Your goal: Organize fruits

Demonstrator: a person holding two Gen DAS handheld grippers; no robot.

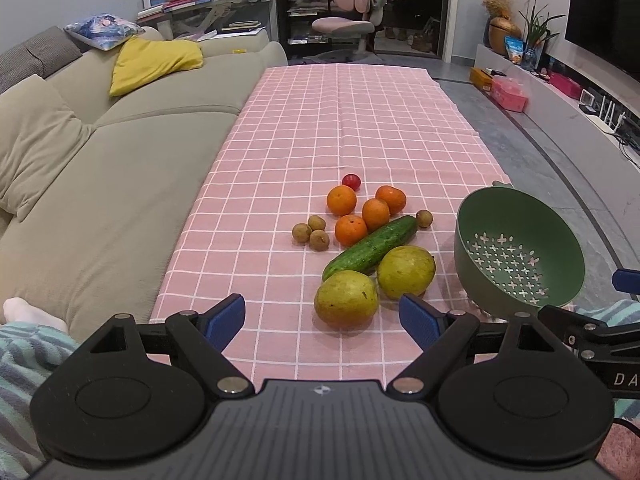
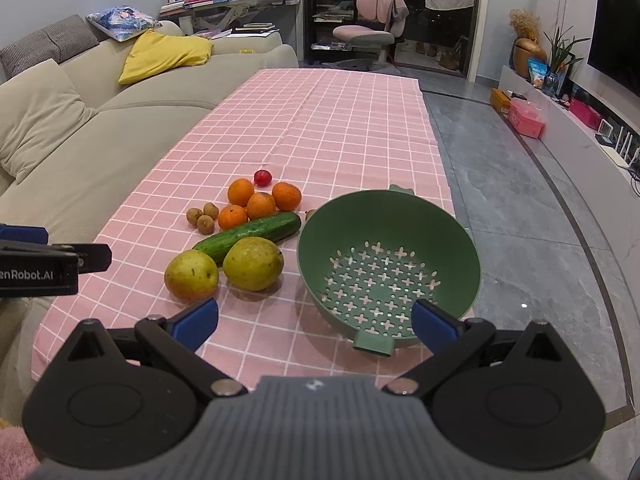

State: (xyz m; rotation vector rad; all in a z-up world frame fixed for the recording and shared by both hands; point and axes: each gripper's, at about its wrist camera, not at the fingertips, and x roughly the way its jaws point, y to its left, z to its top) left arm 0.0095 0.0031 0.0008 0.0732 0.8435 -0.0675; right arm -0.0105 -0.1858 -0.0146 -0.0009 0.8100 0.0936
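On the pink checked tablecloth (image 1: 320, 120) lie two yellow-green pears (image 1: 346, 299) (image 2: 191, 275), a cucumber (image 1: 370, 247) (image 2: 248, 236), several oranges (image 1: 341, 200) (image 2: 241, 192), several small brown longans (image 1: 302, 232) (image 2: 195, 216) and one red cherry tomato (image 1: 351, 181) (image 2: 263, 177). An empty green colander (image 1: 520, 252) (image 2: 390, 264) stands to their right. My left gripper (image 1: 322, 320) is open and empty, just short of the near pear. My right gripper (image 2: 316, 322) is open and empty, at the colander's near rim.
A beige sofa (image 1: 100, 160) with a yellow cushion (image 1: 156, 60) runs along the table's left side. Grey floor (image 2: 520, 220) and a TV shelf with boxes (image 2: 524, 118) lie to the right. The table's right edge is close to the colander.
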